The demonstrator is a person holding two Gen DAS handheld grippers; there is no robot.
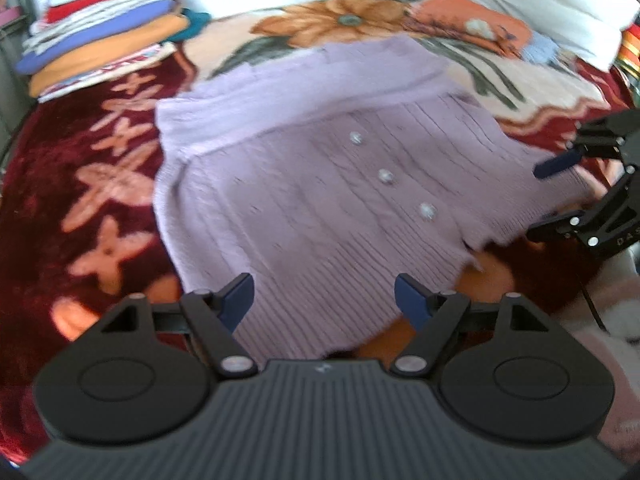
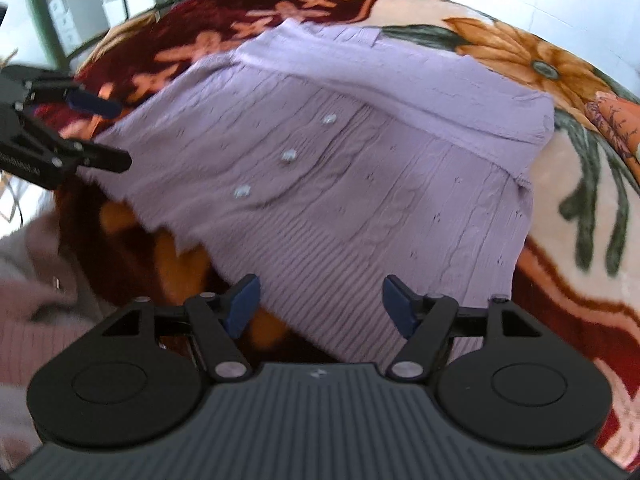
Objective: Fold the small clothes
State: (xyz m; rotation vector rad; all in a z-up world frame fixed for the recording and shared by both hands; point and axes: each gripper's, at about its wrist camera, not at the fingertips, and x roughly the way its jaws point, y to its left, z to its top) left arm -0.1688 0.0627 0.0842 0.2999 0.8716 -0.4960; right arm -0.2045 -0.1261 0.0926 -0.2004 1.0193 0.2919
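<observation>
Now – lilac cardigan (image 1: 304, 184) flat, hem nearest, collar far | left tongs (image 1: 324, 300) wide | right tongs (image 2: 320, 300) wide – empty

- Lilac knitted cardigan (image 1: 312, 168): one, spread flat on the blanket.
- Buttons (image 1: 386, 176) on the cardigan: three, in a single row down its front.
- Floral blanket (image 1: 80, 184): one, lying under the cardigan.
- Stack of folded clothes (image 1: 104, 36): one stack, beyond the cardigan's far left corner in the left wrist view; the number of pieces cannot be told.
- White pillow (image 1: 540, 4): one, beyond the cardigan's far right corner.
- Grippers: two, left gripper (image 1: 324, 296) and right gripper (image 2: 320, 300), both at the cardigan's near hem.
</observation>
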